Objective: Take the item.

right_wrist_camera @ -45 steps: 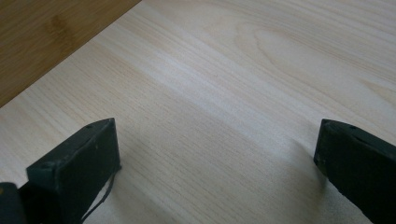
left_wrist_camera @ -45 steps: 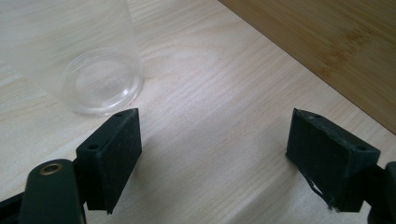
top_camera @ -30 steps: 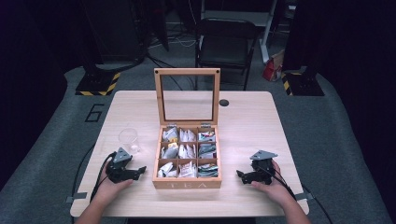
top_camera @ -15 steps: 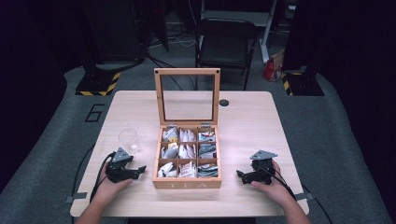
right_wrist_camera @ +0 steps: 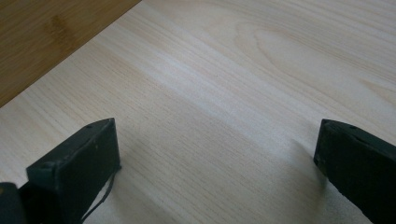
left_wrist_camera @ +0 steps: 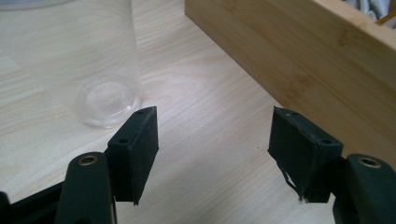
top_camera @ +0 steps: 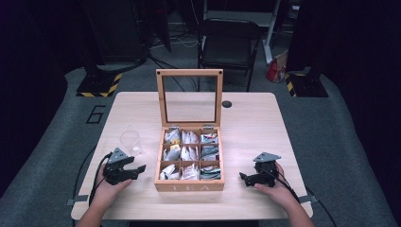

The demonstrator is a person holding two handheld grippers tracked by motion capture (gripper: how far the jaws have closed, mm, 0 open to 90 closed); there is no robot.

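My left gripper (top_camera: 135,171), jaws parted and just narrowing on nothing, rests at 9 o'clock of the bamboo tea box (top_camera: 190,156); the clear round cup (top_camera: 130,142) stands at its 12. My right gripper (top_camera: 246,178), jaws spread, holds nothing.

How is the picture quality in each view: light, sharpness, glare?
High view: table evenly lit, surroundings dark, image soft. Left gripper view: clear glass blurred up close, soft glare on the wood beside the tea box. Right gripper view: pads in focus, faint shadows beneath.
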